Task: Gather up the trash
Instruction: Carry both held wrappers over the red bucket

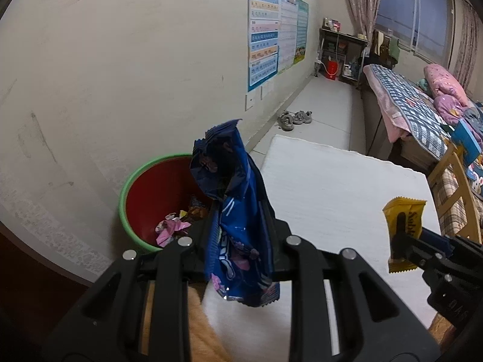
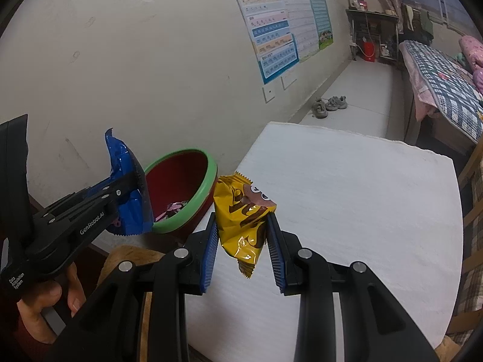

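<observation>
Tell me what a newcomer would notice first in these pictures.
Two wrappers held in the air over the white table: a blue wrapper pinched in the left gripper, a yellow wrapper in the right gripper. Beyond them, by the wall, stands a red bin with a green rim and scraps inside.

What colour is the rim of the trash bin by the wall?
Green, on the round red plastic trash bin; clearest in the left wrist view.

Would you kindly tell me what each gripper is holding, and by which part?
Left gripper pinches the blue wrapper around its middle; right gripper clamps the yellow wrapper across its middle.
</observation>
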A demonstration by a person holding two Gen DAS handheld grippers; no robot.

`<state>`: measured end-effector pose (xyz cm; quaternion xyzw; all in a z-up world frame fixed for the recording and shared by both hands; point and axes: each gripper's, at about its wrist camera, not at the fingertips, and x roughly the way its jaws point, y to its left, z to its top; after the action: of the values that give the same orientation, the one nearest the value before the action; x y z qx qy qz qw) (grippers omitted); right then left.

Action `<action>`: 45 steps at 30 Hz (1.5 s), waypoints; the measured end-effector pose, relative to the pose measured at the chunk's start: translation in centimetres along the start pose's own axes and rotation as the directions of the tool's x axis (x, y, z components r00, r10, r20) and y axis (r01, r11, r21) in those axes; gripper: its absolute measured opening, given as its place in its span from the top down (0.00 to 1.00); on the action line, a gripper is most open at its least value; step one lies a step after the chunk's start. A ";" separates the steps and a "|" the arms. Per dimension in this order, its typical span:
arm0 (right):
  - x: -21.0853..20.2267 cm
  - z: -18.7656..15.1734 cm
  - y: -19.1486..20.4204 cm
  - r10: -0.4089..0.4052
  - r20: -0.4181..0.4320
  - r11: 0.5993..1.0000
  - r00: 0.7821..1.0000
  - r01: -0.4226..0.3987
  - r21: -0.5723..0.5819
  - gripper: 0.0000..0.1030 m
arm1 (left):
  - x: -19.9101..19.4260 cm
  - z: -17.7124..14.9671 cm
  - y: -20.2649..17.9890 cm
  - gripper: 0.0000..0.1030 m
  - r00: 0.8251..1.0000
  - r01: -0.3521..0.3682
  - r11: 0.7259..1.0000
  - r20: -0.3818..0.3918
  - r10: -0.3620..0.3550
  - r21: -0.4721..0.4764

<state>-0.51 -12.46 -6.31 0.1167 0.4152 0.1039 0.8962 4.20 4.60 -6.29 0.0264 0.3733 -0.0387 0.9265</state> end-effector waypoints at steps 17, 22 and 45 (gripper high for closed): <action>3.8 -0.1 5.1 0.041 -0.080 0.995 0.996 -0.048 -0.086 0.70 | 1.1 -0.9 5.0 0.77 0.998 -0.061 0.996 -0.028 0.059 -0.062; 4.3 0.4 5.6 0.044 -0.078 0.994 0.996 -0.051 -0.094 0.70 | 1.3 -1.1 6.4 0.77 0.996 -0.079 0.994 -0.035 0.077 -0.077; 10.1 5.8 9.9 0.077 -0.093 0.981 0.993 -0.092 -0.168 0.70 | 5.6 -0.2 12.3 0.77 0.990 -0.121 0.986 -0.081 0.112 -0.118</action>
<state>9.44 -0.89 -7.06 0.0516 0.4377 0.1822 0.8789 9.20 16.62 -10.13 -0.0075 0.4069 0.0395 0.9126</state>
